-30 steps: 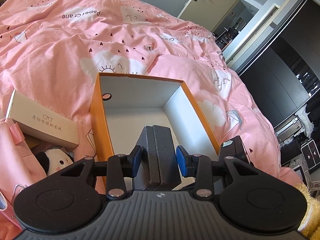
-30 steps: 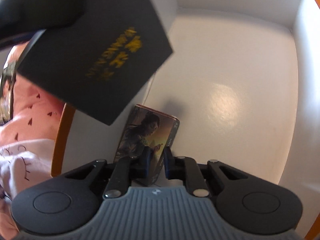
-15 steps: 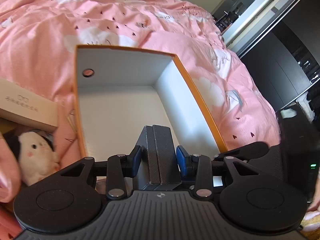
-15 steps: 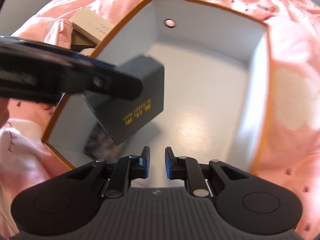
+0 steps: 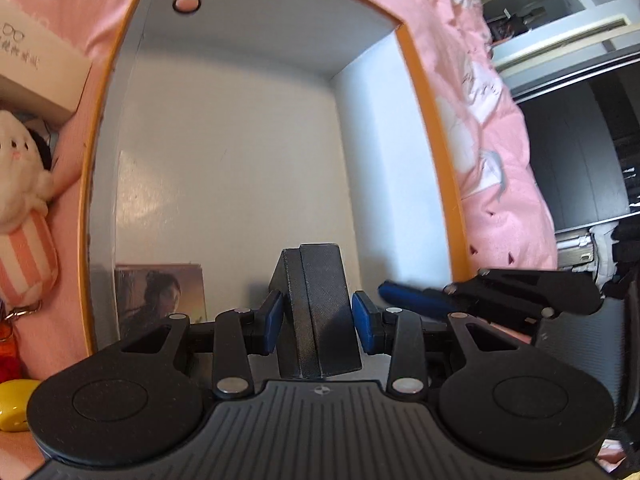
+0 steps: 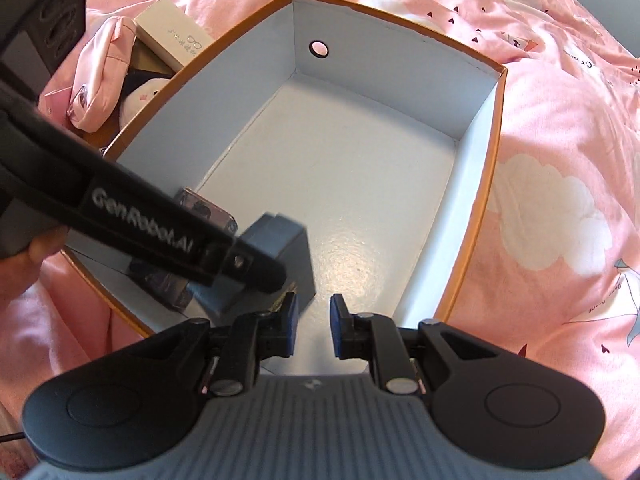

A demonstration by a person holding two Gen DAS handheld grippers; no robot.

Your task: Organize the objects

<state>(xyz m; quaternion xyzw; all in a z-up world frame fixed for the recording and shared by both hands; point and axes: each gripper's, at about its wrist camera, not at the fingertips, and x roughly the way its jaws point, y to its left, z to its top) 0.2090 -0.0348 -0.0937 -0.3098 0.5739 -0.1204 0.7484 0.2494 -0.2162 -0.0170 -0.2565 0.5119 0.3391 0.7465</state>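
Observation:
An orange cardboard box (image 5: pixel 424 92) (image 6: pixel 490 168) with a white inside lies on the pink duvet. My left gripper (image 5: pixel 318 316) is shut on a dark grey box (image 5: pixel 320 280), held low inside the orange box near its front. In the right wrist view the left gripper (image 6: pixel 256 276) reaches in from the left with the dark grey box (image 6: pixel 288 240). A flat case with a printed portrait (image 5: pixel 160 296) (image 6: pixel 200 212) stands in the near left corner. My right gripper (image 6: pixel 312 330) hangs open over the front edge, with nothing between its blue pads (image 6: pixel 290 326).
Left of the orange box lie a beige glasses box (image 5: pixel 36 64) (image 6: pixel 172 36), a white plush toy (image 5: pixel 20 184) (image 6: pixel 140 92), a pink pouch (image 6: pixel 104 68) and a yellow object (image 5: pixel 12 404). The pink duvet (image 6: pixel 560 120) surrounds the box. Dark wardrobes (image 5: pixel 580 160) stand at the right.
My left gripper has sunk into the orange box with the dark grey box. My right gripper has drawn back and up, away from the portrait case, which stays in the corner.

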